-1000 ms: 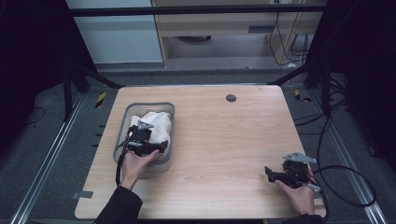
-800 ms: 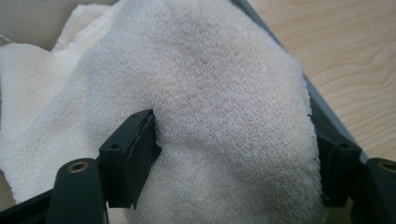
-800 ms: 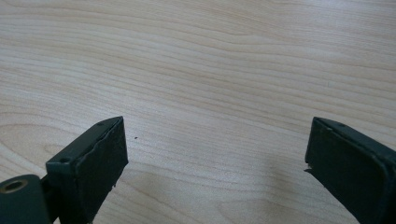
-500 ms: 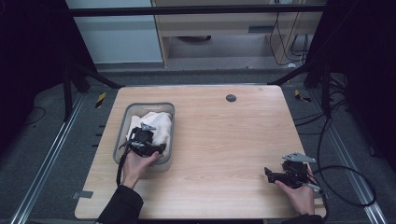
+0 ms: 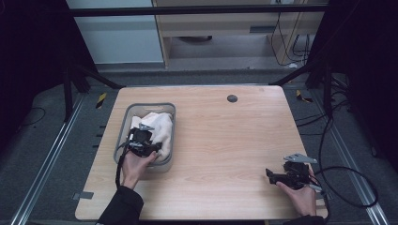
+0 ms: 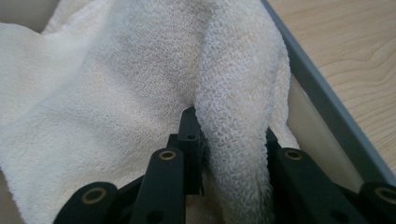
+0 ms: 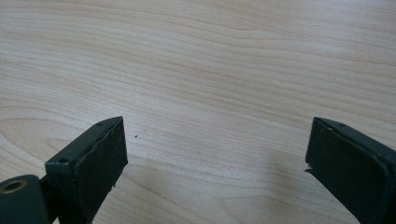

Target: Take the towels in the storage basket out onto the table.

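High view first: a grey plastic tub [image 5: 123, 129] sits on the left part of the light wooden bench [image 5: 225, 140], with a cream terry towel [image 5: 157, 126] bunched inside it. The left gripper [image 5: 142, 142] reaches into the tub's near end, jaws pinched on a fold of towel. Over at the near right corner, the right gripper [image 5: 271, 175] hangs just above bare wood, jaws spread wide.
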